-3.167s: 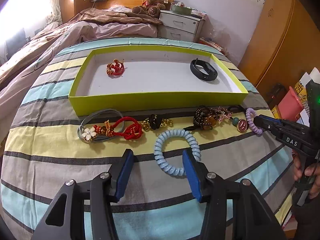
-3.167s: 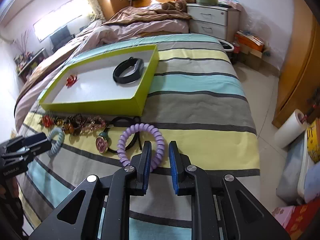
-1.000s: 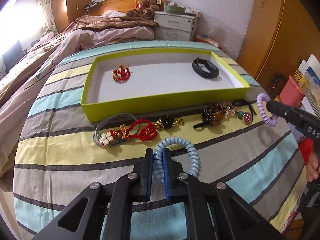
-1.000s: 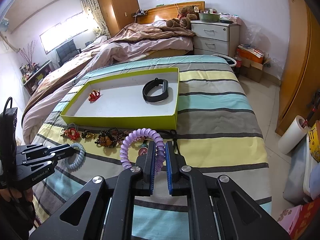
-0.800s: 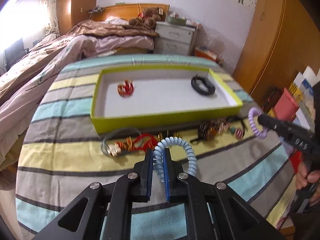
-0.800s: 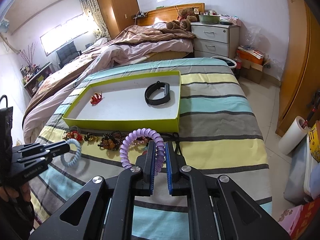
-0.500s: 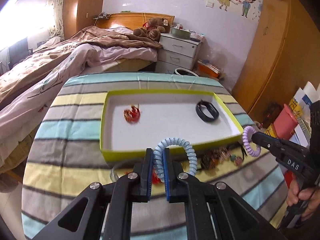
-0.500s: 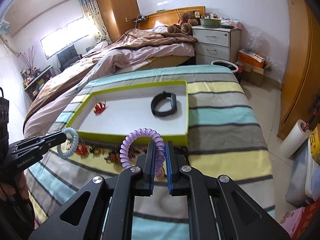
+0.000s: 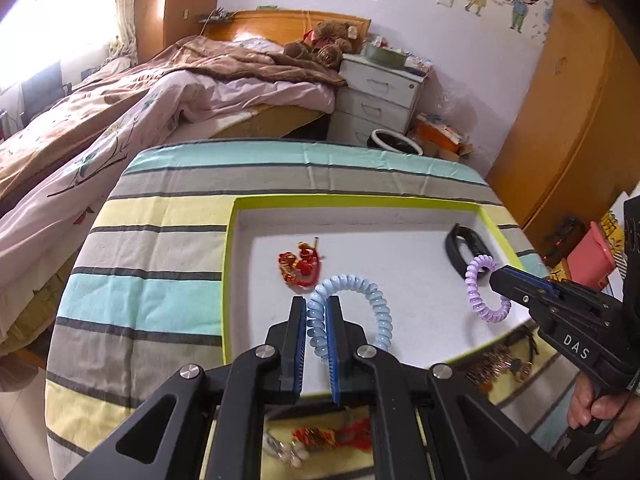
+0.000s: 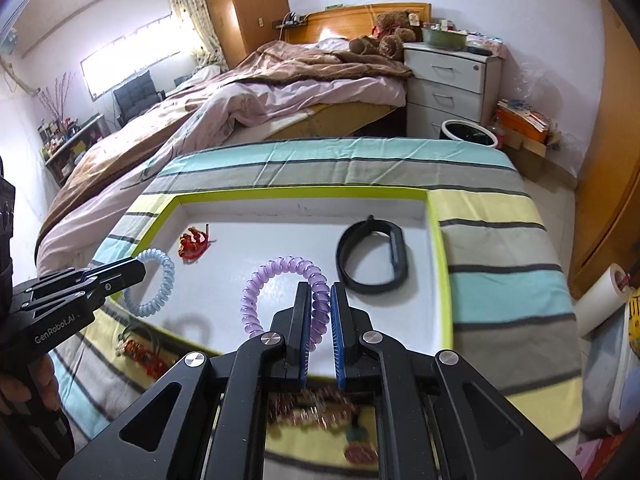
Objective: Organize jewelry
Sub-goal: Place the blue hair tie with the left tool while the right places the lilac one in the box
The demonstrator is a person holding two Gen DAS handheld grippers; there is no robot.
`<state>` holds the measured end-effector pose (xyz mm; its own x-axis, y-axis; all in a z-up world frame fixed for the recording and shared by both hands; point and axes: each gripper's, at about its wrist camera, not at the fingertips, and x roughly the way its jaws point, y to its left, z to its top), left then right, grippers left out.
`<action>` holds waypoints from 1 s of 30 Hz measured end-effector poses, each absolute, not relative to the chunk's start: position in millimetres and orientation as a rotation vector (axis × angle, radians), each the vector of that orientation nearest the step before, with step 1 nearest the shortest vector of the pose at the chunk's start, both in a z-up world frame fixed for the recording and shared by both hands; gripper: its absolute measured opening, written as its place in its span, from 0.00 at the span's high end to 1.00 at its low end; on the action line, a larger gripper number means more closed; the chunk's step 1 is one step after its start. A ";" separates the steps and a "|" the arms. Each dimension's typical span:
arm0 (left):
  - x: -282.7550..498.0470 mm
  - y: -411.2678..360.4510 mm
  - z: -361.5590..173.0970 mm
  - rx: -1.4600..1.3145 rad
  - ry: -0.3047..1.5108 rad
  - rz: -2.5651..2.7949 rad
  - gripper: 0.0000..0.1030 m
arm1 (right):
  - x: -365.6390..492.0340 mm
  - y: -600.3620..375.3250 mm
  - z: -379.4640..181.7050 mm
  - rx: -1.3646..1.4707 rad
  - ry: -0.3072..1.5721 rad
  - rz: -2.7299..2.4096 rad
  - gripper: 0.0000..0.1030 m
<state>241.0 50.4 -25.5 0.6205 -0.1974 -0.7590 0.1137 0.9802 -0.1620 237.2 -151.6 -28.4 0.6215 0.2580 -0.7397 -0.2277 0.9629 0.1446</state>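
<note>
Two coil ties, blue (image 9: 352,312) and purple (image 10: 286,292), each tool-gripped.

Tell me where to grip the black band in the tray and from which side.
Grip the black band across its thin near strap, coming straight down from above. It lies flat as an open loop on the tray floor, so one finger can drop inside the loop.
</note>
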 end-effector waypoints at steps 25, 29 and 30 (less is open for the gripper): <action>262.1 55.0 -53.3 -0.118 0.963 -0.173 0.91 | 261.8 -139.4 -54.6 -0.030 0.953 0.277 0.90; 260.0 55.4 -50.6 -0.119 0.955 -0.174 0.89 | 261.6 -140.3 -53.2 -0.039 0.948 0.272 0.88; 258.5 55.8 -48.9 -0.121 0.949 -0.174 0.88 | 261.4 -140.7 -52.7 -0.035 0.946 0.272 0.85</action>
